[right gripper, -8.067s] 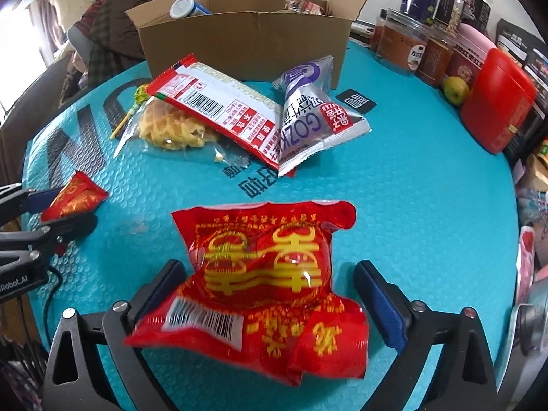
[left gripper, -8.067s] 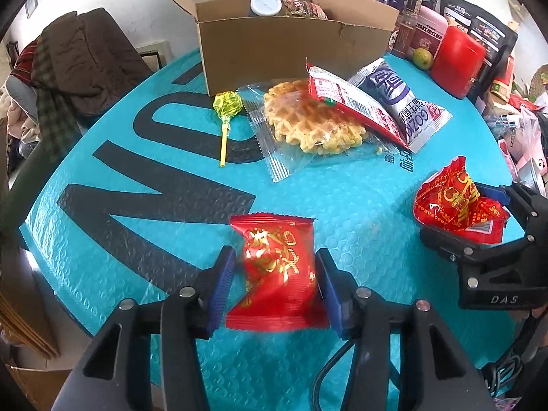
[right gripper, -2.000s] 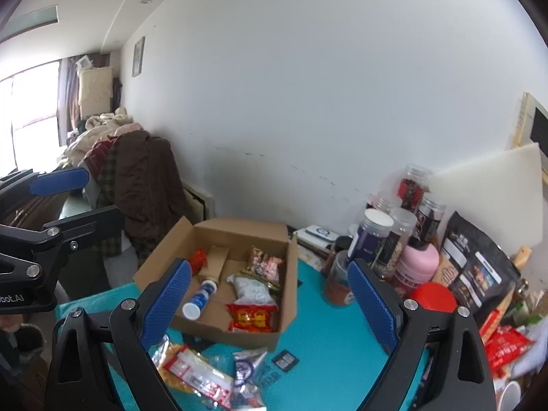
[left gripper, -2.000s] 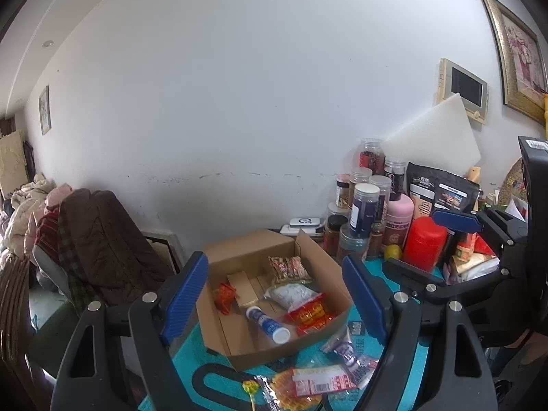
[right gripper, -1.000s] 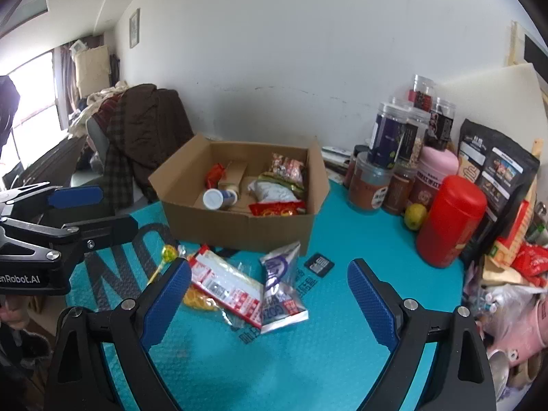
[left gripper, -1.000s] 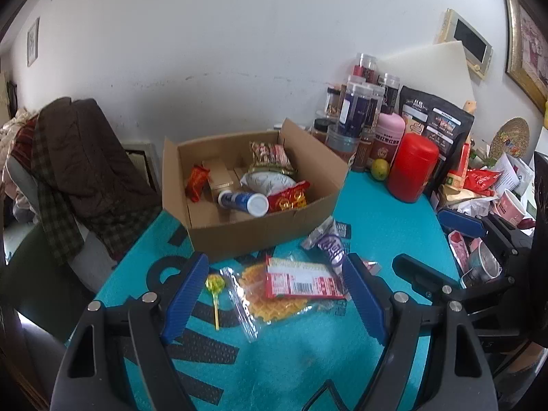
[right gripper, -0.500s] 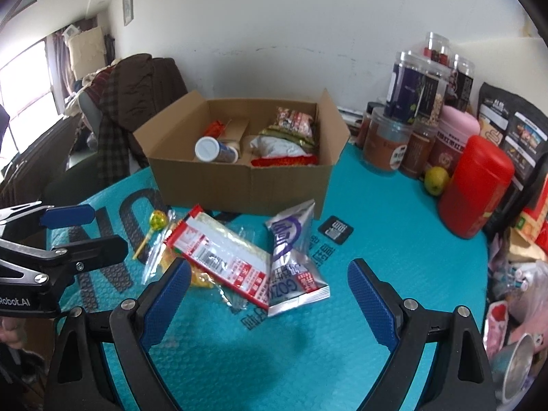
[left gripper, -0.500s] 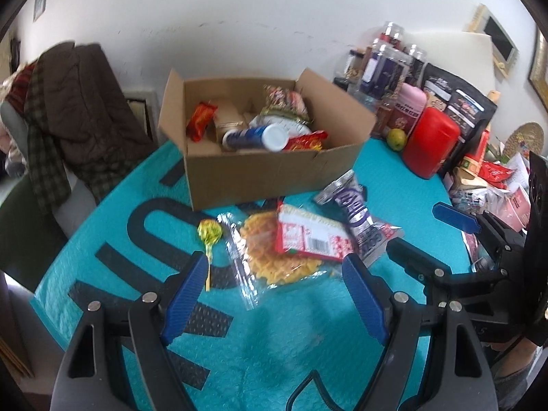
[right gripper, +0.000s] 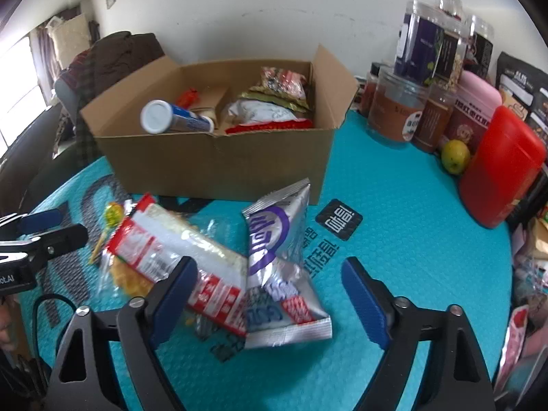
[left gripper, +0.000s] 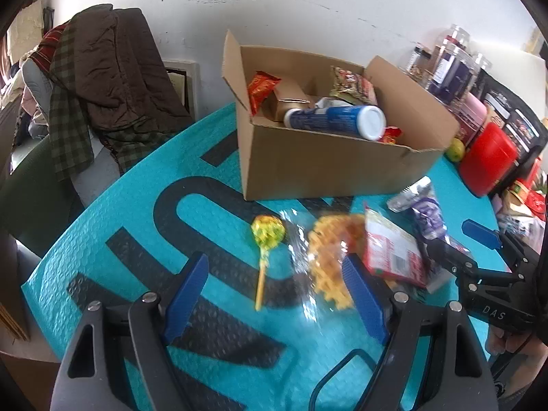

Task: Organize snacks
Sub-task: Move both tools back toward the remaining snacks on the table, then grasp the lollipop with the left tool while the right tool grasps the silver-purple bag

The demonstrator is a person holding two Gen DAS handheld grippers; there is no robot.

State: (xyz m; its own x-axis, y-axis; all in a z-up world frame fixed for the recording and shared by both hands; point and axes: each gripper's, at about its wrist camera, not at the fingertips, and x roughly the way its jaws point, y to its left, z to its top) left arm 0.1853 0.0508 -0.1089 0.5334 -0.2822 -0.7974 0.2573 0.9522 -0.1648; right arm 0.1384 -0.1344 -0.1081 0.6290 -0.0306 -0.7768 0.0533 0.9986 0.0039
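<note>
Through the left wrist view, my left hand-held gripper (left gripper: 274, 294) hangs apart, empty, over the lollipop (left gripper: 266, 239); I'd grab it next. Right view: right hand-held gripper (right gripper: 270, 294) gapes above the silver packet (right gripper: 279, 267), near the box (right gripper: 219, 161).

We see a red canister (right gripper: 501, 167) at the teal mat's (right gripper: 394, 226) right edge. Just left of the canister sits a yellow-green fruit (right gripper: 455, 156), clear jars (right gripper: 397, 109) behind it. Far left, brown clothing (left gripper: 113, 68) drapes a chair.
</note>
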